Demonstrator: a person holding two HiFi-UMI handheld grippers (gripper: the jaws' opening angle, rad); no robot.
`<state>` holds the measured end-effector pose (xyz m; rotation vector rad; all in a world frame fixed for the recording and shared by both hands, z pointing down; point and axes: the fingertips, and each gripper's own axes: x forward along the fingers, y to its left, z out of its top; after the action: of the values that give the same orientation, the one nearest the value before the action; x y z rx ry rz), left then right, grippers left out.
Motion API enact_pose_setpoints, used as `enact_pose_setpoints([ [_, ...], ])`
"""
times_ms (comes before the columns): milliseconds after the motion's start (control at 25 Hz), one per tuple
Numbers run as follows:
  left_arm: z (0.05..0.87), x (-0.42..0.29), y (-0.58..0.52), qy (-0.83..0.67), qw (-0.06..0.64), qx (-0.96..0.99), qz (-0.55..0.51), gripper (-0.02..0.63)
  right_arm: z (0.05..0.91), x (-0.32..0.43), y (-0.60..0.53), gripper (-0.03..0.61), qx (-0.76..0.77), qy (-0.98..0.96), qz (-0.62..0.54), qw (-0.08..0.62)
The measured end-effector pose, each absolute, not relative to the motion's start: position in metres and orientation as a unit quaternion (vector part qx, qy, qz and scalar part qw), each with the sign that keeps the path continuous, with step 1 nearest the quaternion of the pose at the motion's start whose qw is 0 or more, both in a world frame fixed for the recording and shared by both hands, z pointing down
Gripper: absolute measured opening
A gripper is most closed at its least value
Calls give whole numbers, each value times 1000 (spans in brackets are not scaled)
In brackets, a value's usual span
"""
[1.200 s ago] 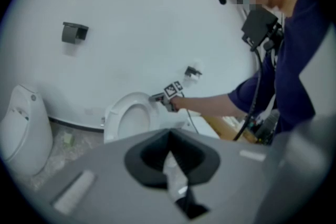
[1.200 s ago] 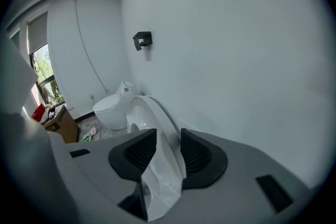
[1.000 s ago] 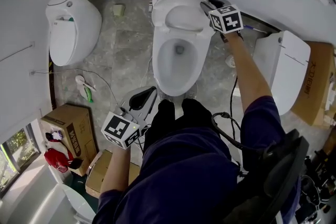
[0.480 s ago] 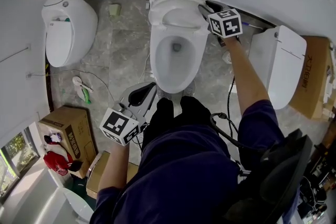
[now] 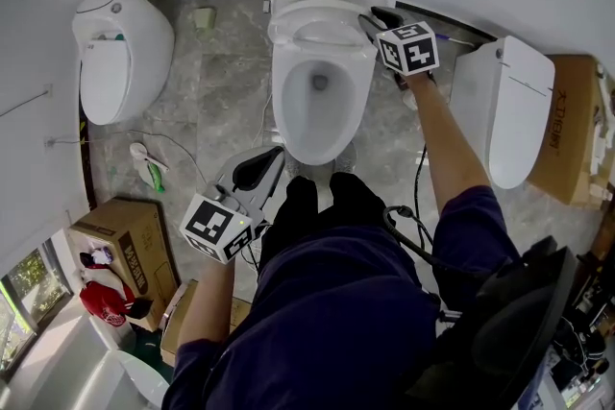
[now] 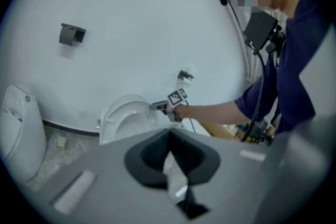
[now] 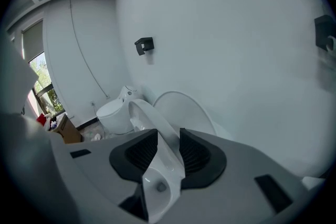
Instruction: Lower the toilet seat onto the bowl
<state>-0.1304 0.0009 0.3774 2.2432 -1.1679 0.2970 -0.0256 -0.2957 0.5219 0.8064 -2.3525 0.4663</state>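
Item: toilet seat [image 7: 149, 118], still raised, is tipping further off the lid [image 7: 186, 110] than a second ago. Right gripper [image 7: 168, 139], its jaws just closing, is clamping the seat's rim and drawing it toward the bowl [image 5: 284, 115]; lowering is only beginning. Left gripper [image 5: 261, 174], jaws together and empty, is idling low.

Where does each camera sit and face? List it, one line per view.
Head view: on the person's head, looking steeply down at the white ceramic toilet bowl; left tongs, right tongs and right forearm show.
Left gripper view: on the shut, empty left tongs, facing the bowl; right forearm shows.
Right gripper view: on the right tongs, looking along the raised white plastic oval toilet seat they have just been closing on.
Shared: head and left gripper views both show the right tongs.
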Motion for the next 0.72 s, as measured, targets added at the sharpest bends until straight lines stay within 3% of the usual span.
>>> enact_pose_setpoints([
  [720,363,-130,26,-409,274,863,107,3,525,-21,-209,137,284,-882,176,334],
])
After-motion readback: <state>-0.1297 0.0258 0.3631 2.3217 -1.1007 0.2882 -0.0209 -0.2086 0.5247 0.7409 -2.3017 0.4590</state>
